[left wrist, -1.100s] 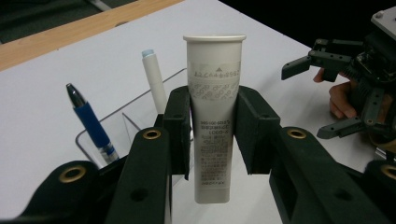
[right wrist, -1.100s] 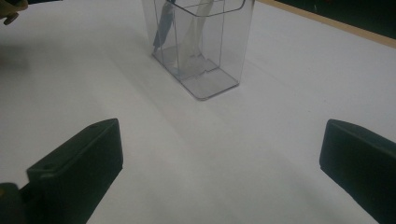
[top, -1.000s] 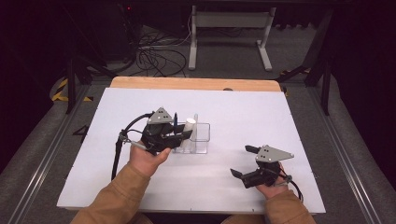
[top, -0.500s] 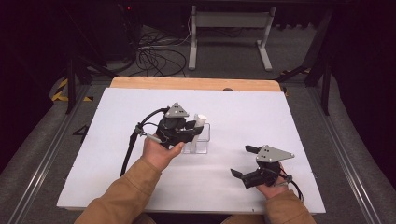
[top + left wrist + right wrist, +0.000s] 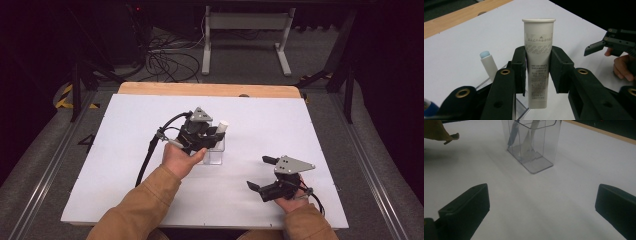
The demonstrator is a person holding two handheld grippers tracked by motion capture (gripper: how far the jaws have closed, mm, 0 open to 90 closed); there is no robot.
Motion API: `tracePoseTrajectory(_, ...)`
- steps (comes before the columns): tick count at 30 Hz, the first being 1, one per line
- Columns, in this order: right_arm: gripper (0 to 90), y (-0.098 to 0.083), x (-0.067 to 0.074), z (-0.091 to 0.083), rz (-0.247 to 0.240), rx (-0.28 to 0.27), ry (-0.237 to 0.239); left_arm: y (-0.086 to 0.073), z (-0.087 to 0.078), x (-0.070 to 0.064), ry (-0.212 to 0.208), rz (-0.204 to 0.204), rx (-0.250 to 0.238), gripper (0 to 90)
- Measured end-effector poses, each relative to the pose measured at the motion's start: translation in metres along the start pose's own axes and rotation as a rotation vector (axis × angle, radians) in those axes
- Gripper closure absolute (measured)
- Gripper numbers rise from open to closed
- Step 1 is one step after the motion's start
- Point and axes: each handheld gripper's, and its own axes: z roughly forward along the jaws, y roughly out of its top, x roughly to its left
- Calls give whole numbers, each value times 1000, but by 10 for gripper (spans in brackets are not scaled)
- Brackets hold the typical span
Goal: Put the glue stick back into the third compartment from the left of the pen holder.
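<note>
My left gripper [image 5: 207,134] is shut on a white tube [image 5: 221,125], which it holds with the flat cap end up. In the left gripper view the tube [image 5: 539,62] stands upright between the two pads [image 5: 520,70], its lower end hanging over a clear plastic box [image 5: 214,154]. The box holds a small white stick with a pale blue tip [image 5: 487,63] and a blue-capped item [image 5: 428,108]. My right gripper [image 5: 258,173] rests low near the table's front right, open with nothing between its jaws. In its own view the clear box [image 5: 534,145] stands ahead of it.
The white table top [image 5: 125,165] has a wooden strip [image 5: 200,90] along its far edge. A black cable [image 5: 150,155] trails from the left gripper across the table. Cables and a metal stand lie on the dark floor beyond.
My left gripper has carried the tube to the right and slightly away from the person, and now hangs over the clear box. The right gripper has stayed put.
</note>
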Motion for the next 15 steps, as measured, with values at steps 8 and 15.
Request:
tracePoseTrajectory(8,1,0,0,0,-2,-1,4,3,11,2,6,-20,8,681)
tracePoseTrajectory(15,1,0,0,-1,-4,-2,6,-1,13,6,18,-18,6,680)
